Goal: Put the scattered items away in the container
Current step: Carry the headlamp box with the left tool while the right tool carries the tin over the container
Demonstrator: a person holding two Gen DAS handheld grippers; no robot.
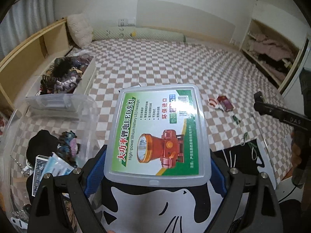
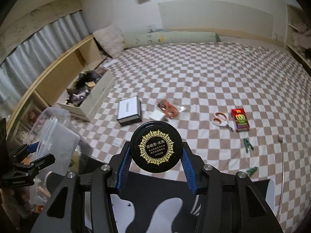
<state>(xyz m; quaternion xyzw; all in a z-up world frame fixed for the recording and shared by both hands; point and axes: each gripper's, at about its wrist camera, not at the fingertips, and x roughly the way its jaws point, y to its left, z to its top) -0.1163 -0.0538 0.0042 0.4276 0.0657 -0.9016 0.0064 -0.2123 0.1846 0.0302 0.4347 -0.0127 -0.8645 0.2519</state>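
With our left gripper (image 1: 157, 174) clamped on the headlight box (image 1: 157, 130) and our right gripper (image 2: 156, 163) clenched around the round black tin (image 2: 156, 146), both held above the bed, we judge ourselves mid-carry, needing next to swing each over the clear container (image 1: 58, 104) and release.

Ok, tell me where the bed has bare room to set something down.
The far checkered sheet is free, from the green bolster down to the scattered things. Another bare strip lies between the orange cord bag and the scissors. It is crowded around the scissors, the red pack and the green clips, and by the clear container at the left.
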